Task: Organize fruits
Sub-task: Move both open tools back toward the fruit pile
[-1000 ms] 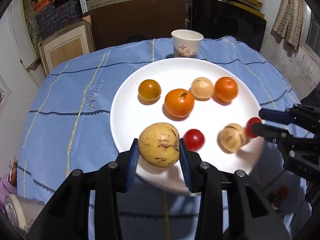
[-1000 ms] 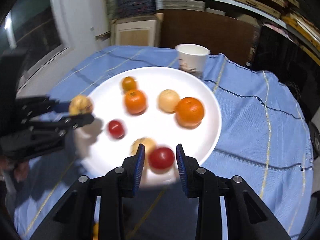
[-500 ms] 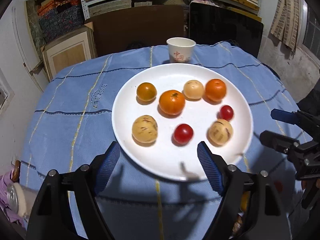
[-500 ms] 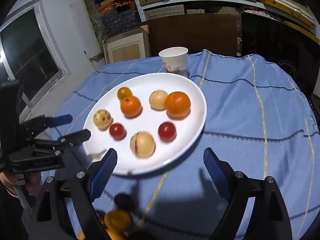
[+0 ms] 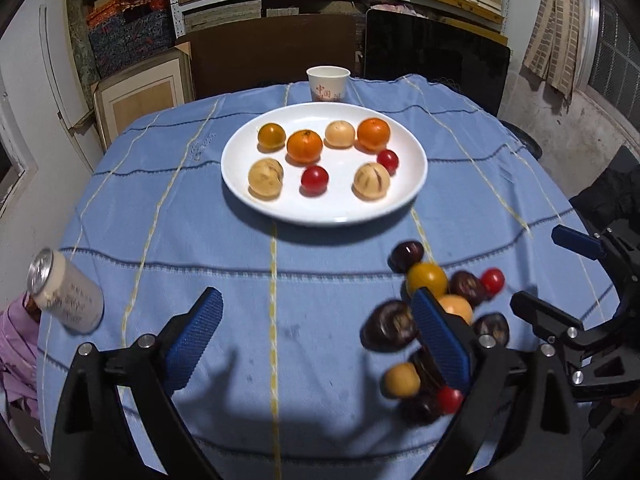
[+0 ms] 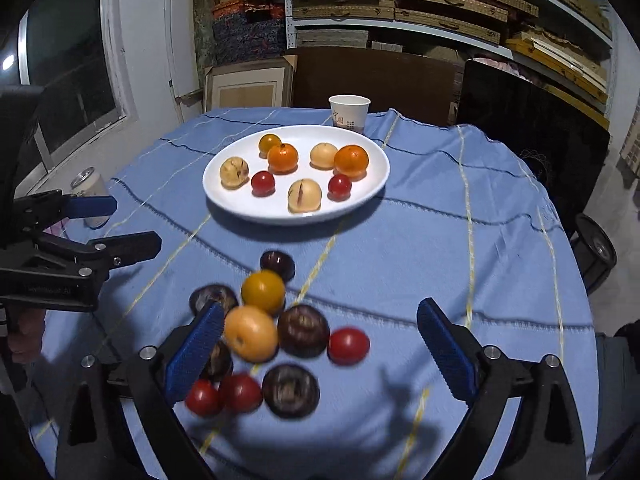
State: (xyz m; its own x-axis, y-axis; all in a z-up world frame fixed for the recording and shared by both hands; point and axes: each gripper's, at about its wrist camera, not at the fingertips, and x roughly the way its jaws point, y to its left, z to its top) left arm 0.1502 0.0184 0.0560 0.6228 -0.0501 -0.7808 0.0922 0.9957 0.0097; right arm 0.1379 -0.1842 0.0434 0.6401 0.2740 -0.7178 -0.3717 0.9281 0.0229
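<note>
A white plate (image 5: 240,184) (image 6: 372,188) holds several fruits: oranges, pale speckled fruits and red tomatoes. A loose pile of fruit lies on the blue cloth in front of it: dark plums (image 6: 303,330), a yellow fruit (image 6: 263,291), an orange fruit (image 6: 250,333) and red tomatoes (image 6: 348,345); it also shows in the left wrist view (image 5: 427,278). My left gripper (image 5: 316,340) is open and empty, left of the pile. My right gripper (image 6: 320,352) is open and empty, just above the pile.
A paper cup (image 5: 328,83) (image 6: 349,111) stands behind the plate. A drink can (image 5: 64,296) (image 6: 90,192) stands at the table's left edge. Shelves, boxes and a dark chair back lie beyond the table. The table edge drops off on all sides.
Both grippers have let go of their fruit onto the plate, opened wide and pulled back toward the near side. The loose fruit pile has come into view.
</note>
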